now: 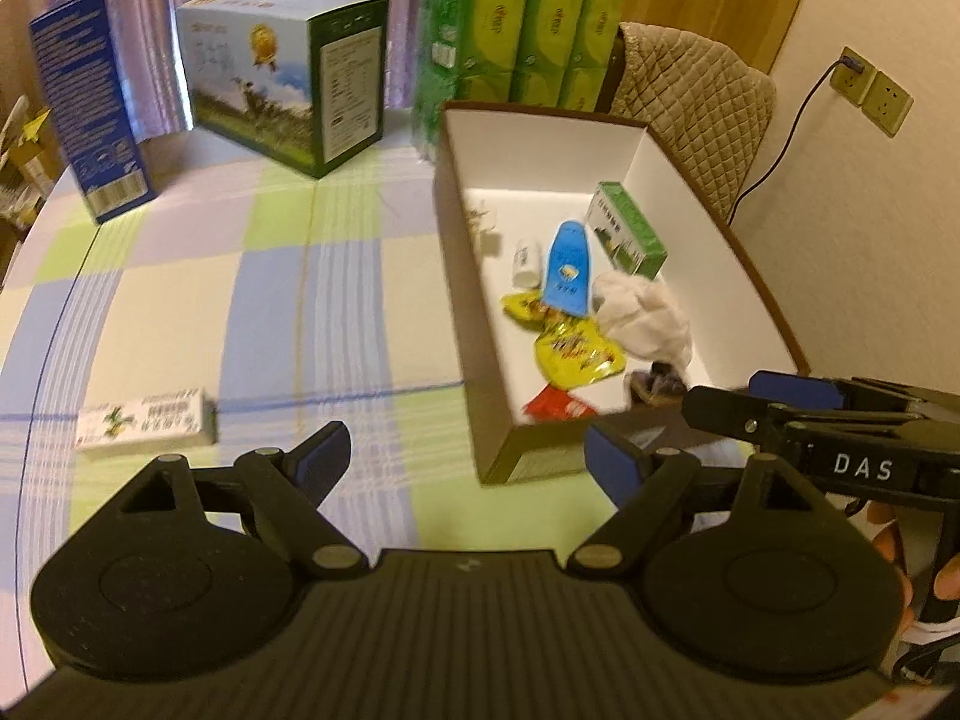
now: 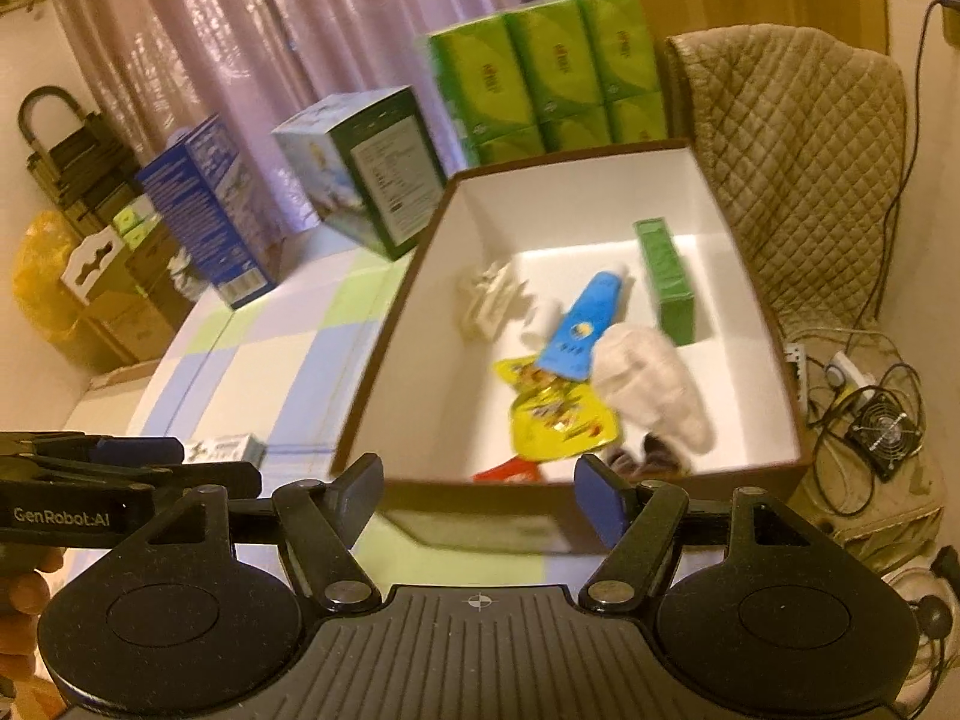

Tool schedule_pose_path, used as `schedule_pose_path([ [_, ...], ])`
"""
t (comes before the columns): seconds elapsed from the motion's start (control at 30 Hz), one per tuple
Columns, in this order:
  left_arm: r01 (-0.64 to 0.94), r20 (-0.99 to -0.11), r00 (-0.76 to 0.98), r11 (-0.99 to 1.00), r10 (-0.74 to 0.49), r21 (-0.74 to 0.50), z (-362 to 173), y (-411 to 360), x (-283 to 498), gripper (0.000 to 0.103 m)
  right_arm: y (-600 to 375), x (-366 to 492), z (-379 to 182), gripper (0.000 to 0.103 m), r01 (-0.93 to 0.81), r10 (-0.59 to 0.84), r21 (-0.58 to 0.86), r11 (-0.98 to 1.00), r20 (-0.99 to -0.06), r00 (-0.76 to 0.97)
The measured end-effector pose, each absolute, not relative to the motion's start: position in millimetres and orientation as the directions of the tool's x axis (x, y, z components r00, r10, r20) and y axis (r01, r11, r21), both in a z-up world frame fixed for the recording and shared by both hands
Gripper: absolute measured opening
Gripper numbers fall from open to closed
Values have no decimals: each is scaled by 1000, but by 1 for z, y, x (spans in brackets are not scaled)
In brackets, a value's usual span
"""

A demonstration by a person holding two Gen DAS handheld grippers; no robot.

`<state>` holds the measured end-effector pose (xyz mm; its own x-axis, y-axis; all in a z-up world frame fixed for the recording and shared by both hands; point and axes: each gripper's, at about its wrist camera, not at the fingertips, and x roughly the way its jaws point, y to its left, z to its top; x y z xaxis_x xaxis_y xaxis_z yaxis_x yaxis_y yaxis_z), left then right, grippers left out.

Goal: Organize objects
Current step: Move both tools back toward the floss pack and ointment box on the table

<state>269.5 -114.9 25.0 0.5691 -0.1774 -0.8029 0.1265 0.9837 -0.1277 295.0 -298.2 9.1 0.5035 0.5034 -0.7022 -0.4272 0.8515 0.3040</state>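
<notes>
Trouble looks likeliest at the small white carton (image 1: 147, 419), lying alone on the bench left of the open box (image 1: 678, 180): both the left gripper (image 1: 465, 456) and right gripper (image 2: 478, 495) hang empty, jaws apart, side by side near the box's front wall and liable to collide.

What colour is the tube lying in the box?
Blue, the tube shows best in the left wrist view.

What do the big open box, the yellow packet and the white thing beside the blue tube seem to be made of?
Big open box: probably stiff cardboard, with thin flat walls, brown outside and matte white inside.
Yellow packet: likely plastic or foil film, since it is crinkled and glossy with printed colours.
White thing: seemingly soft cloth, perhaps a sock or rag; it lies limp and bunched, though blur hides its weave.
</notes>
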Motion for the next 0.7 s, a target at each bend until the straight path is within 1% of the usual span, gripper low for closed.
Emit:
schedule_pose_path([
  [0.17, 83, -820, 550, 987, -159, -135, 9, -83, 241, 83, -278, 274, 0, 68, -474, 526, 303, 827, -717, 458],
  [0.43, -21, -860, 502, 993, -88, -114, -18, -25, 206, 82, -246, 249, -19, 68, -521, 539, 303, 798, -746, 391],
  [0.7, -33, -872, 483, 994, -74, -103, -37, 3, 182, 83, -217, 235, -39, 68, -533, 529, 306, 789, -779, 336],
])
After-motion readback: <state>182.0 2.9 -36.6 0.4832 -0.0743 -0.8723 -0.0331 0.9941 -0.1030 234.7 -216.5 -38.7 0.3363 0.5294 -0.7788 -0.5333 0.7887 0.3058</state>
